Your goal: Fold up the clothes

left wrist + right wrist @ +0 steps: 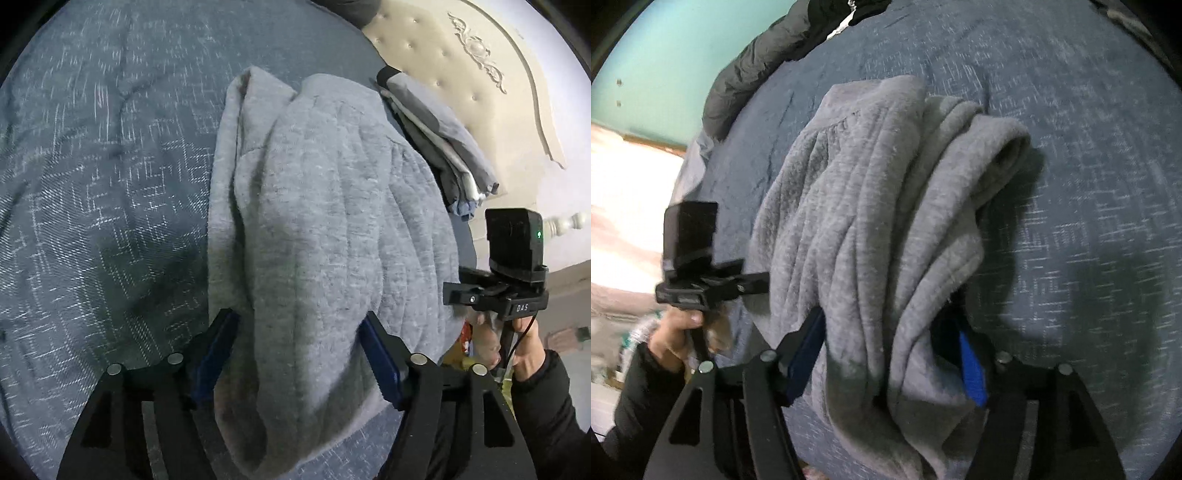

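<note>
A bed [92, 166] covered in a blue-grey patterned quilt filled most of both views, lying beneath and ahead of each gripper. On it lay a grey sweatshirt [325, 221], bunched into long folds and stretching away from both grippers; its near edge sat between the fingers of each one. Beyond the sweatshirt and to the right of the left gripper [299, 354], a stack of folded clothes [439, 140] rested near a cream tufted headboard [480, 74]. In the right wrist view a dark puffy jacket [753, 66] lay at the far left edge of the bed.

The left gripper stood with its blue pads apart, the cloth between them, lying loose rather than pinched. The right gripper [890, 354] was likewise spread, its fingers standing on either side of the gathered fabric without clamping it. Each camera caught the other gripper off to the side, held by a hand [517, 350] in a dark sleeve.
</note>
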`<state>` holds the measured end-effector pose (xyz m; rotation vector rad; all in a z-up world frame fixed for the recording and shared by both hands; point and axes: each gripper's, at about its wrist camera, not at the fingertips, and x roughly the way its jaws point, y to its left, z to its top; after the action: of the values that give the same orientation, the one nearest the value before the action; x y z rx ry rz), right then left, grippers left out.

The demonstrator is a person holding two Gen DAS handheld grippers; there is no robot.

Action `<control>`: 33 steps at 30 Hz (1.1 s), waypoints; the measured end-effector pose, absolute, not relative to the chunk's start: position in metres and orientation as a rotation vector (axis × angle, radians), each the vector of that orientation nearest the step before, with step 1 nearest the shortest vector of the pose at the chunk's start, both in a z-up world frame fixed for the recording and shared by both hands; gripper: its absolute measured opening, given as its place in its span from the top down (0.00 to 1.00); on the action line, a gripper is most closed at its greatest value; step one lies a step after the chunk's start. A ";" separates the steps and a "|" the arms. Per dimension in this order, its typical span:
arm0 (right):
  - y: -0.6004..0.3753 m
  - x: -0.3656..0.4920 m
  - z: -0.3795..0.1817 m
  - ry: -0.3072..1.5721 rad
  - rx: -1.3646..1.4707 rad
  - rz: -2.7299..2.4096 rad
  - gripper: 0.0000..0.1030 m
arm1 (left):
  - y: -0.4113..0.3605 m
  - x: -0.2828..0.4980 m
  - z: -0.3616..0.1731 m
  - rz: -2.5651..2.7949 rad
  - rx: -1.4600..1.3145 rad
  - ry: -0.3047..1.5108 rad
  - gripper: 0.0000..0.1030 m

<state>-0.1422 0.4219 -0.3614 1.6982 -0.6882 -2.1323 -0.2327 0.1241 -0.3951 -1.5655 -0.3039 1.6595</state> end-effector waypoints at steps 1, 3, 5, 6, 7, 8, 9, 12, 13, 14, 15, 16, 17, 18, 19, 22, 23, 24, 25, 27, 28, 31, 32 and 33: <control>0.420 -0.143 -0.364 -0.682 1.705 -2.133 0.27 | 0.124 -0.234 -0.398 1.652 -1.566 -0.315 0.26; 0.418 -0.144 -0.369 -0.676 1.705 -2.129 0.27 | 0.124 -0.237 -0.405 1.637 -1.566 -0.336 0.23; 0.418 -0.145 -0.370 -0.689 1.687 -2.117 0.27 | 0.124 -0.238 -0.409 1.626 -1.554 -0.354 0.23; 0.416 -0.146 -0.370 -0.681 1.683 -2.115 0.27 | 0.124 -0.239 -0.410 1.622 -1.546 -0.362 0.23; 0.415 -0.147 -0.371 -0.669 1.680 -2.113 0.28 | 0.124 -0.239 -0.412 1.617 -1.542 -0.370 0.23; 0.414 -0.147 -0.371 -0.667 1.675 -2.109 0.29 | 0.124 -0.239 -0.414 1.613 -1.538 -0.378 0.23; 0.413 -0.148 -0.371 -0.672 1.666 -2.099 0.35 | 0.124 -0.240 -0.415 1.607 -1.532 -0.391 0.23; 0.410 -0.150 -0.372 -0.684 1.642 -2.072 0.51 | 0.126 -0.241 -0.418 1.596 -1.517 -0.410 0.25; 0.408 -0.150 -0.372 -0.679 1.634 -2.070 0.58 | 0.126 -0.241 -0.419 1.590 -1.514 -0.420 0.32; 0.406 -0.150 -0.370 -0.674 1.625 -2.071 0.60 | 0.127 -0.242 -0.419 1.581 -1.510 -0.432 0.36; 0.404 -0.150 -0.368 -0.667 1.613 -2.078 0.63 | 0.128 -0.242 -0.418 1.580 -1.502 -0.437 0.41; 0.403 -0.150 -0.366 -0.661 1.598 -2.086 0.65 | 0.128 -0.242 -0.416 1.585 -1.497 -0.425 0.44; 0.403 -0.148 -0.364 -0.660 1.582 -2.091 0.67 | 0.129 -0.241 -0.413 1.591 -1.492 -0.413 0.46; 0.403 -0.147 -0.361 -0.660 1.567 -2.096 0.69 | 0.130 -0.241 -0.411 1.597 -1.486 -0.400 0.49; 0.402 -0.146 -0.358 -0.660 1.551 -2.101 0.70 | 0.131 -0.241 -0.408 1.603 -1.481 -0.387 0.52; 0.400 -0.144 -0.349 -0.651 1.508 -2.117 0.72 | 0.130 -0.241 -0.401 1.618 -1.467 -0.364 0.58; 0.399 -0.144 -0.346 -0.644 1.499 -2.121 0.72 | 0.131 -0.241 -0.398 1.623 -1.466 -0.358 0.58; 0.399 -0.144 -0.344 -0.637 1.496 -2.124 0.73 | 0.131 -0.241 -0.396 1.628 -1.466 -0.351 0.59; 0.398 -0.145 -0.341 -0.630 1.495 -2.127 0.73 | 0.132 -0.241 -0.392 1.632 -1.462 -0.341 0.60; 0.399 -0.145 -0.337 -0.621 1.486 -2.132 0.73 | 0.136 -0.243 -0.386 1.642 -1.453 -0.330 0.61; 0.400 -0.146 -0.334 -0.620 1.478 -2.137 0.73 | 0.139 -0.244 -0.382 1.646 -1.446 -0.327 0.61; 0.403 -0.146 -0.325 -0.620 1.455 -2.148 0.73 | 0.140 -0.251 -0.370 1.655 -1.428 -0.322 0.62; 0.404 -0.146 -0.322 -0.615 1.450 -2.152 0.73 | 0.141 -0.252 -0.366 1.658 -1.423 -0.318 0.62; 0.405 -0.146 -0.319 -0.610 1.445 -2.156 0.73 | 0.141 -0.253 -0.361 1.662 -1.418 -0.314 0.62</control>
<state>-0.1464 0.4049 -0.3189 1.4447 -0.6102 -2.1561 -0.2527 0.1413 -0.3613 -1.4178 -0.3141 1.6624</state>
